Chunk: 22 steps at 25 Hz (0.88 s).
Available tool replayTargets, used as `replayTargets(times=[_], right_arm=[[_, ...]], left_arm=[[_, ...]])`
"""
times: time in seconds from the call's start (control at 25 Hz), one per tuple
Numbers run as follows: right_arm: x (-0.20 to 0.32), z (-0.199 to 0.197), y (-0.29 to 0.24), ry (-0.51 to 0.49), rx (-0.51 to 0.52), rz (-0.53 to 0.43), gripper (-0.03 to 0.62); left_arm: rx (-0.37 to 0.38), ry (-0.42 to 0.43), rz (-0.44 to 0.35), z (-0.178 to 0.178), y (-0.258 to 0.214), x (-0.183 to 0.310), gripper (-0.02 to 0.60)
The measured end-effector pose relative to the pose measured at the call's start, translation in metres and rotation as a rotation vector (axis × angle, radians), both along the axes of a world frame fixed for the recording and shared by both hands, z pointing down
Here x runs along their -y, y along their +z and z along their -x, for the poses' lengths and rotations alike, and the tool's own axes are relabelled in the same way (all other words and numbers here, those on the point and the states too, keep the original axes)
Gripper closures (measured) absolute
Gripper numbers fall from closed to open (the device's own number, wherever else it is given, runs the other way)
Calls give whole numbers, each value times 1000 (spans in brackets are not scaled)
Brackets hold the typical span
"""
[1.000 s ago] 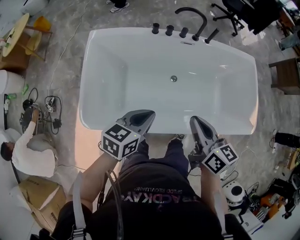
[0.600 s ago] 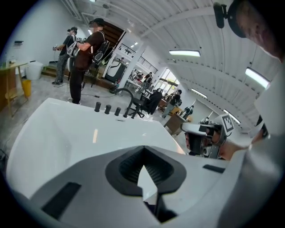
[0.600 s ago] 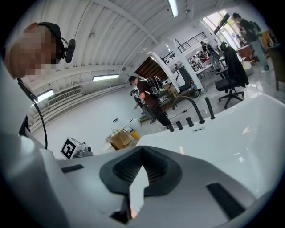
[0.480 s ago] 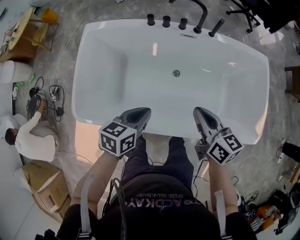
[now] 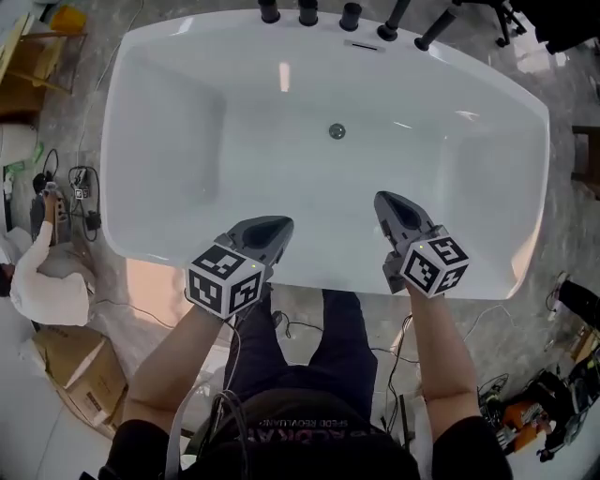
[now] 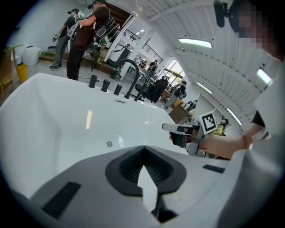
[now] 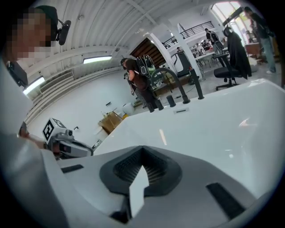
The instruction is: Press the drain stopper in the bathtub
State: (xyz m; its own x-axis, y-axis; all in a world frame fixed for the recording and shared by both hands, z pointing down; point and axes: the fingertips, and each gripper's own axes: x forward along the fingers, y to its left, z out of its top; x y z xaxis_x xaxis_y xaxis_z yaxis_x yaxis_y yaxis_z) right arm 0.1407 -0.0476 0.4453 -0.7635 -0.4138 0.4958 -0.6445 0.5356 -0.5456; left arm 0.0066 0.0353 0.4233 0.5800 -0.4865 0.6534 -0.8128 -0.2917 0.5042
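Honestly, the drain stopper [image 5: 337, 131] looked like a small round metal button, flush in the floor of the bathtub [image 5: 187, 122], about midway across and nearer the tap side. We guessed it was a stiff click-type cap: nothing to grab, so we'd push straight down on its centre with one tip and watch for skidding off the shiny top.

Both tools hung over the near rim, well apart from the stopper. Our left tool [image 5: 279, 225] was pressed together with nothing in it, and the right tool [image 5: 384, 200] was the same.

The tub was glossy white and probably slick. Black taps [image 5: 349, 15] lined the far rim. Around it we had grey stone floor [image 5: 82, 122], cables [image 5: 84, 202], a cardboard box [image 5: 80, 380] and a person [image 5: 33, 286] crouching to our left.
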Motion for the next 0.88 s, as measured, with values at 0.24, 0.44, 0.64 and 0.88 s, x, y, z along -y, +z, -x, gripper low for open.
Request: replayTargets(times=[0.24,0.44,0.64,0.88], right_arm=[[36,20,102,34,-51,91,582],[62,27,191,59,-123,158,582],[99,25,283,84,-208,196,582],[127,27,374,83,-328,222,582]], left_arm=[[57,41,-33,29,57,18,574],[59,123,-37,33,109,24,574],[47,110,-50,40,148,32,574],[63,53,-85,61,180,36,572]])
